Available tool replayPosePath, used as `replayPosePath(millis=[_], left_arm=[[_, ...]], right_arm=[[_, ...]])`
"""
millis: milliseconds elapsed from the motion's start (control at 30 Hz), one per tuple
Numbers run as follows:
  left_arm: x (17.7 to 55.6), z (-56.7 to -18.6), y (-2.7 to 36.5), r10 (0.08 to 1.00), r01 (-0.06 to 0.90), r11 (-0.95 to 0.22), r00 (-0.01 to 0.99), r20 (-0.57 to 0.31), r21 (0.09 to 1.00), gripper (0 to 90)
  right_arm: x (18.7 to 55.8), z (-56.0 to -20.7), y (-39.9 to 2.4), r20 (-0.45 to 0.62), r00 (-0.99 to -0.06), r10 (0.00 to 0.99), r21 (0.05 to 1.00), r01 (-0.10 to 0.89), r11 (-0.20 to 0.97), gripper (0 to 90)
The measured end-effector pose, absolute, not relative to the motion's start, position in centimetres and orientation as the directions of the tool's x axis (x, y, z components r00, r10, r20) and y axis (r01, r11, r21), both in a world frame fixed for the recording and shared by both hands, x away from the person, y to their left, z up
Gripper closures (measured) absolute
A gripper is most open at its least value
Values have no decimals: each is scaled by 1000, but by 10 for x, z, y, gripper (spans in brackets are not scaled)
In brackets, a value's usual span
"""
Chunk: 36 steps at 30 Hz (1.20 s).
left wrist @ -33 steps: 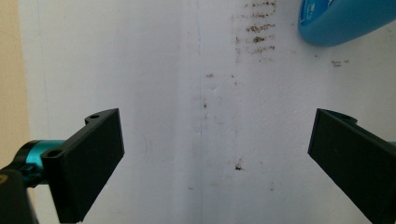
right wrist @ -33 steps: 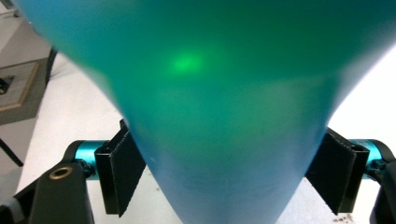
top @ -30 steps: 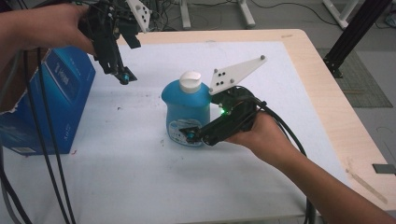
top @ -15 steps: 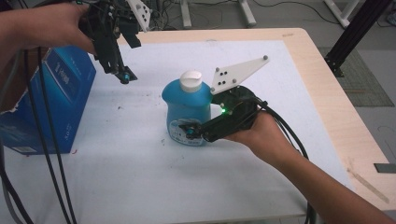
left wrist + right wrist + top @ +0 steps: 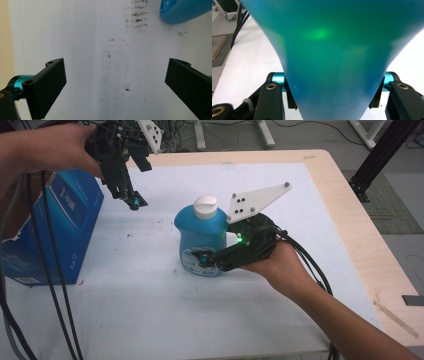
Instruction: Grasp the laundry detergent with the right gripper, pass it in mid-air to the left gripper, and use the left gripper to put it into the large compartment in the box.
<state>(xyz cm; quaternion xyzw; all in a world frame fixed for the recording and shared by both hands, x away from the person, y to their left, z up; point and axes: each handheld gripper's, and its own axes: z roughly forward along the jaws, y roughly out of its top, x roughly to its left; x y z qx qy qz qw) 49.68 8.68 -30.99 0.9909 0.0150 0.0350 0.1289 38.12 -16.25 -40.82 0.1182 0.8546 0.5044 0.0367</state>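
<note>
A blue bottle (image 5: pixel 200 232) with a white cap (image 5: pixel 206 206) stands upright on the white mat (image 5: pixel 150 310). My right gripper (image 5: pixel 202 257) comes in from the right, low on the bottle's body. Its jaws have just been closing with the bottle between them. In the right gripper view the bottle (image 5: pixel 332 50) sits between both pads, and the right gripper (image 5: pixel 332 96) presses on it. My left gripper (image 5: pixel 131 199) hangs above the mat at the far left, pointing down, open and empty. In the left gripper view its jaws (image 5: pixel 115 82) stand wide apart, with the bottle's edge (image 5: pixel 182 10) at the top right.
A tall blue carton (image 5: pixel 55 230) stands at the table's left edge, below the left hand. Black cables (image 5: pixel 50 295) trail down in front of it. The wooden table border (image 5: pixel 360 235) runs along the right side. Small brown stains mark the mat (image 5: pixel 136 17).
The right gripper's jaws have drawn in against the bottle's sides. Both hands and the bottle have stayed in place.
</note>
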Motion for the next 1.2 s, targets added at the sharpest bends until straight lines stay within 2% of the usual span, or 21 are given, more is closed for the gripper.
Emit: replayPosePath(millis=[333,1200], left_arm=[[496,-310,87,42,24,-967,997,66,255,35],[477,-291,87,66,50,-965,996,54,258,35]], right_arm=[[377,-407,-162,3,-969,246,878,120,464,451],[379,-391,-170,17,-976,218,870,121,478,464]])
